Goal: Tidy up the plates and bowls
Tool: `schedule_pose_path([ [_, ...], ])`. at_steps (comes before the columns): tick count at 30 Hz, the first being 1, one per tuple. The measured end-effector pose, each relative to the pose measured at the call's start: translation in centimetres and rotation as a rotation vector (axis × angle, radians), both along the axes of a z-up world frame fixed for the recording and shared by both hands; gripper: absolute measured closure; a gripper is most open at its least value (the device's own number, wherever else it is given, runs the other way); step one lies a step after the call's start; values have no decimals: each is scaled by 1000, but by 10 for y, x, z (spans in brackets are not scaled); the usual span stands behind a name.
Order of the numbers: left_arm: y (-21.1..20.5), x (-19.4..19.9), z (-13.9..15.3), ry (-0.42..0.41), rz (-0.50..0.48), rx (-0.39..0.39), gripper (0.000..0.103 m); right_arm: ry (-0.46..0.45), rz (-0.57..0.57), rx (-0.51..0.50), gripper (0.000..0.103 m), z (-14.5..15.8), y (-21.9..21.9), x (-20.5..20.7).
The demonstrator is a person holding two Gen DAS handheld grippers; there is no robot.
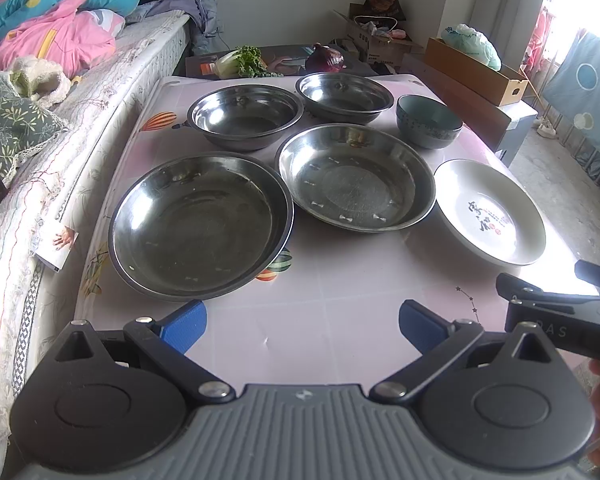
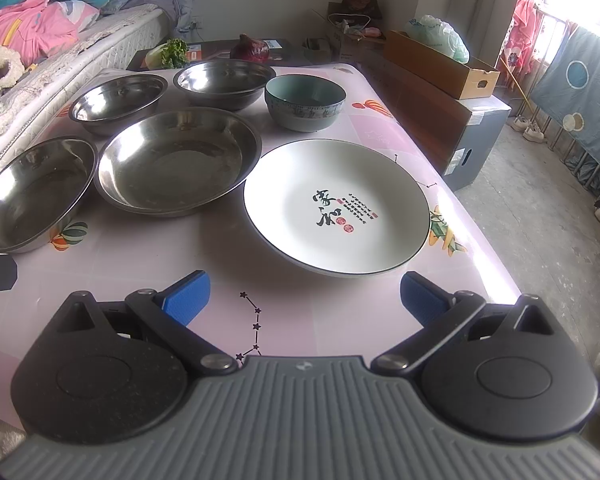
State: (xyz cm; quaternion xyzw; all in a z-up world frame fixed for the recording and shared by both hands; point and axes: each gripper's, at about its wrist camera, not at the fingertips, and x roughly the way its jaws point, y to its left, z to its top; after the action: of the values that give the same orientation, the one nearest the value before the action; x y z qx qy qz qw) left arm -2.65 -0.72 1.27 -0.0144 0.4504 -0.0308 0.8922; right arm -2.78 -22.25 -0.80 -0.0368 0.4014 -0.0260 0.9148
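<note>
On the table (image 2: 340, 320) six dishes lie apart, none stacked yet; both jaws gape empty. White plate (image 2: 336, 206) sits just ahead of your right gripper (image 2: 304, 300) — likely first, take its near rim

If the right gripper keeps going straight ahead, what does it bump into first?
Most likely the white plate with black writing. The open right gripper points straight at its near rim, with only bare tablecloth between. Its height above the table is hard to judge.
</note>
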Motion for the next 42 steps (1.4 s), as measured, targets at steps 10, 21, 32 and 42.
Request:
schedule_pose_path([
  [10,0,0,-1,3,0,1,0,0,0,0,1,0,0,0],
  [21,1,0,-2,5,1,0,0,-1,0,-1,1,0,0,0],
  [32,4,1,-2,-2,-1,-2,0,-7,-2,0,1,-1,-1,1],
  [42,43,16,13,-81,81,-12,0,-74,28,50,1,3,-5,6],
])
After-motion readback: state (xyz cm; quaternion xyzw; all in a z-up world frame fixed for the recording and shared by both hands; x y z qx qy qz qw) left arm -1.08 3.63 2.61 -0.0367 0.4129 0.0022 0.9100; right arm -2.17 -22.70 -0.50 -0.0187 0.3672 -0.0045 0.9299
